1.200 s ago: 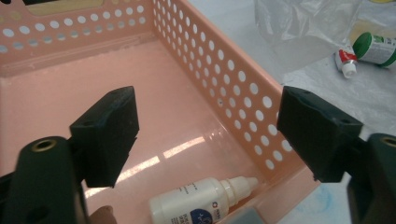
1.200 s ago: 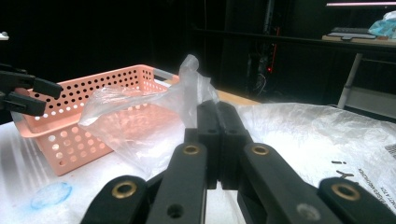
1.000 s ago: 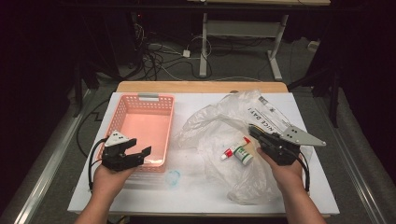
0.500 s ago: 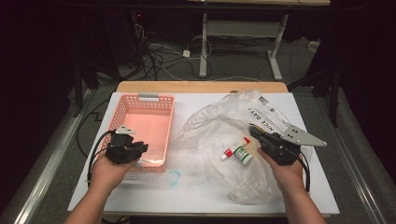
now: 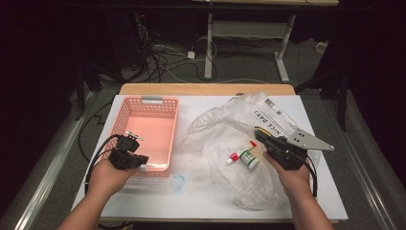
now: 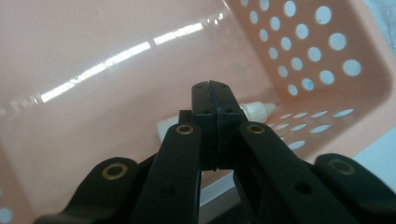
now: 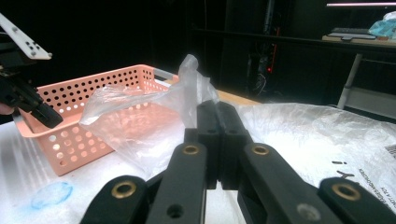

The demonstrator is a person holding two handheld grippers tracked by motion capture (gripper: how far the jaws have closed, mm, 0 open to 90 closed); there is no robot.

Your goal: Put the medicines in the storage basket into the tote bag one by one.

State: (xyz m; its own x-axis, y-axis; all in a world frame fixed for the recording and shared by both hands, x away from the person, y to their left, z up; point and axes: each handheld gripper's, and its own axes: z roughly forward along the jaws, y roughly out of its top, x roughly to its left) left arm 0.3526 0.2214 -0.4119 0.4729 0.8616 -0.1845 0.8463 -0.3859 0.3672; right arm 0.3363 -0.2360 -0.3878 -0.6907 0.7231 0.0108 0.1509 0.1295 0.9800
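**Basket holds a dropped bottle**

The pink basket (image 5: pixel 152 125) sits left of the plastic bag (image 5: pixel 249 129). The left gripper (image 6: pixel 214 100) jaws have just been closed, empty, above 1 small white bottle (image 6: pixel 254 110) lying inside. The right gripper (image 7: pixel 217 123) is clamped on bag film.

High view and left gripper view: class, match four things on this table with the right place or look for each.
Things:
1 pink basket
2 small white bottle
3 green-labelled bottle
4 clear plastic bag

Place or look:
a crumpled, printed with black lettering
b lying on the basket's floor
c beside the red-capped tube
d standing on the left half of the white table

Pairs: 1-d, 2-b, 3-c, 4-a
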